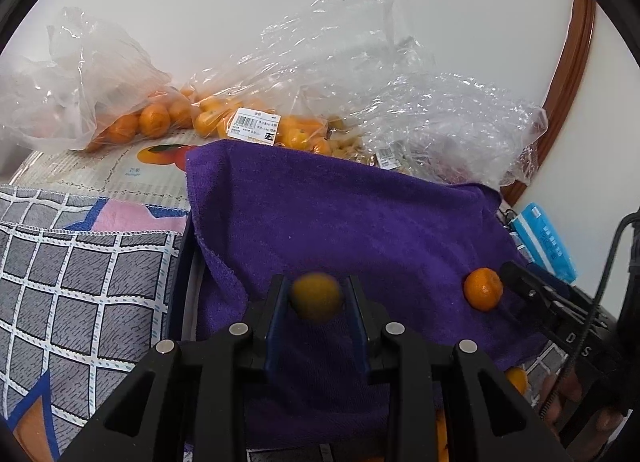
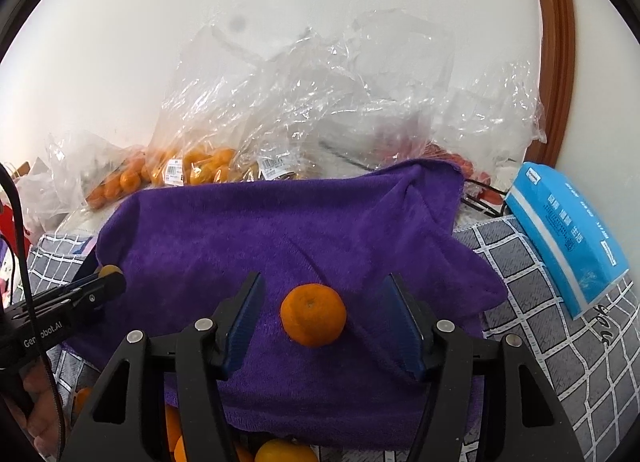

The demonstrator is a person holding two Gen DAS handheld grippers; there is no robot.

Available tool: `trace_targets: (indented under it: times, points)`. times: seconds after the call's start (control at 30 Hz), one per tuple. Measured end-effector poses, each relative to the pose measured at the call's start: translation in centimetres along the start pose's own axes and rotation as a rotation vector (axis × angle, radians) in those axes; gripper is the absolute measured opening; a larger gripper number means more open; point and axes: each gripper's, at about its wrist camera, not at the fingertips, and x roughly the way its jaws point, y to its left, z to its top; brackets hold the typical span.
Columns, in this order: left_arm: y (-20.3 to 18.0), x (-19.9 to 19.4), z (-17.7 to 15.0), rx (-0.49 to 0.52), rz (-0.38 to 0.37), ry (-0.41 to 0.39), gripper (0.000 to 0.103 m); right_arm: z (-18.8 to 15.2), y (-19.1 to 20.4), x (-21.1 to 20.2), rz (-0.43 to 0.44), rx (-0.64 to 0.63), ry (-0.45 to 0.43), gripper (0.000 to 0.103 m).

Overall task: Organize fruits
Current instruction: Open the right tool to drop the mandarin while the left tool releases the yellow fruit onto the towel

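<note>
A purple towel [image 1: 340, 213] [image 2: 260, 229] is spread in front of both grippers. In the left wrist view a blurred mandarin [image 1: 316, 296] sits between the narrowly spaced fingers of my left gripper [image 1: 316, 282]. It looks loose, with the pads just off its sides. The right wrist view shows that gripper [image 2: 108, 282] at the towel's left edge, with the fruit [image 2: 110, 270] at its tip. My right gripper [image 2: 322, 280] stands open around a second mandarin [image 2: 313, 314] [image 1: 483, 288]. That fruit rests on the towel, clear of both pads.
Clear plastic bags of mandarins [image 1: 152, 117] [image 2: 192, 165] lie behind the towel against the white wall. A blue tissue pack [image 2: 568, 234] leans at the right on a grey checked cloth [image 2: 560, 342]. More mandarins [image 2: 284, 452] show below the towel's near edge. A brown wooden frame [image 2: 556, 61] stands far right.
</note>
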Motion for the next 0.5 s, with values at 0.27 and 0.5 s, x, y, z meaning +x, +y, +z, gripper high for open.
trace_targets:
  times: [0.27, 0.5]
  points:
    - [0.0, -0.9, -0.1, -0.009, -0.009, -0.047, 0.046, 0.1, -0.9, -0.1, -0.001, 0.086, -0.007, 0.061]
    - [0.0, -1.4, -0.1, -0.008, 0.006, -0.077, 0.046, 0.6, -1.2, -1.1, 0.039, 0.123, 0.020, 0.061]
